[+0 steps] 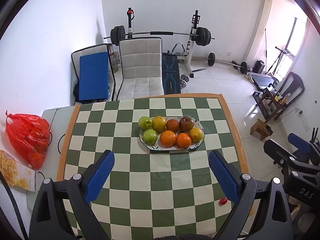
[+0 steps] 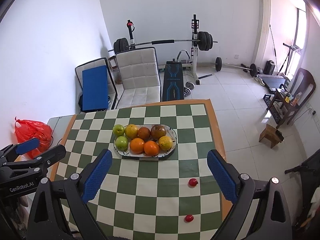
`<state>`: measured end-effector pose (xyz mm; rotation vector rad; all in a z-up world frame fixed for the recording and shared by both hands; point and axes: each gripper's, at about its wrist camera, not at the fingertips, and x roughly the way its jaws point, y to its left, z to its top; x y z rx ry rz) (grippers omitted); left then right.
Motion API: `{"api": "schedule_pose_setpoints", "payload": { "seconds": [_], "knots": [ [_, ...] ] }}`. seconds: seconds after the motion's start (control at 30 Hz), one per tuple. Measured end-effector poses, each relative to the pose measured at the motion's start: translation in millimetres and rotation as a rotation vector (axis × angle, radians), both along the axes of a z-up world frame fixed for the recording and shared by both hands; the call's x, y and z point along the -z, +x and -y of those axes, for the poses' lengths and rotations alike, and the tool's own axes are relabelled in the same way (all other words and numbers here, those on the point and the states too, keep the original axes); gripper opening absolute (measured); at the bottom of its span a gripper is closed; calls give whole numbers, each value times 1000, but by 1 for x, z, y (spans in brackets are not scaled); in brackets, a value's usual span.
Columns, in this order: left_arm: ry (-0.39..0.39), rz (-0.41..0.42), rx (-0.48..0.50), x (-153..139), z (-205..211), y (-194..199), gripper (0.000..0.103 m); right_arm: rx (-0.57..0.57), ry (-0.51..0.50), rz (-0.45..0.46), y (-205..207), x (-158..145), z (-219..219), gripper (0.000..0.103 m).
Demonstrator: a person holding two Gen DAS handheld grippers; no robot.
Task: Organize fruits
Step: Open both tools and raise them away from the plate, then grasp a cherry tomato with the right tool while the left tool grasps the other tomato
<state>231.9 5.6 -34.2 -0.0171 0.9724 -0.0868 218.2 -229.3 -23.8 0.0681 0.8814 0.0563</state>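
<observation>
The left gripper (image 1: 161,158) has its blue-padded fingers (image 1: 100,177) spread wide with nothing between them, hanging above the green-and-white checkered mat (image 1: 124,196). The right gripper (image 2: 159,157) is just as wide apart and also empty, over the same mat.

Beyond both sets of fingertips, on the mat, lies the oval plate (image 1: 197,145), the landmark here. It carries eight fruits packed touching one another: two green apples (image 1: 145,122) at its left end, a yellow fruit (image 1: 159,123) beside the far apple, then a dark reddish fruit (image 1: 172,125) and a brownish one (image 1: 186,124) along the far row; two oranges (image 1: 168,138) sit along the near row with another yellow fruit (image 1: 195,134) at the plate's right end. Nothing lies between the fingers and the plate.

Two small red fruits (image 2: 193,182) lie loose on the mat, nearer than the plate and to its right, one (image 2: 189,218) closer still; both are between the right gripper's fingers in its view, but well below them.

Left of the plate, off the mat, a red plastic bag (image 1: 28,138) sits on the pale tabletop (image 1: 48,116), with a yellow-printed box (image 1: 14,172) nearer. Behind the plate, past the table, stands a white padded chair (image 1: 140,70) and a barbell rack (image 1: 160,34).
</observation>
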Motion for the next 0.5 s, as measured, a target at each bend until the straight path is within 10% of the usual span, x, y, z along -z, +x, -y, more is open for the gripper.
{"api": "schedule_pose_setpoints", "payload": {
  "seconds": [0.27,0.5],
  "knots": [
    [-12,-10,-17,3,-2,-8,96,1,98,-11,-6,11,10,99],
    [41,-86,4,46,16,9,100,111,139,-206,13,105,65,101]
  ]
}}
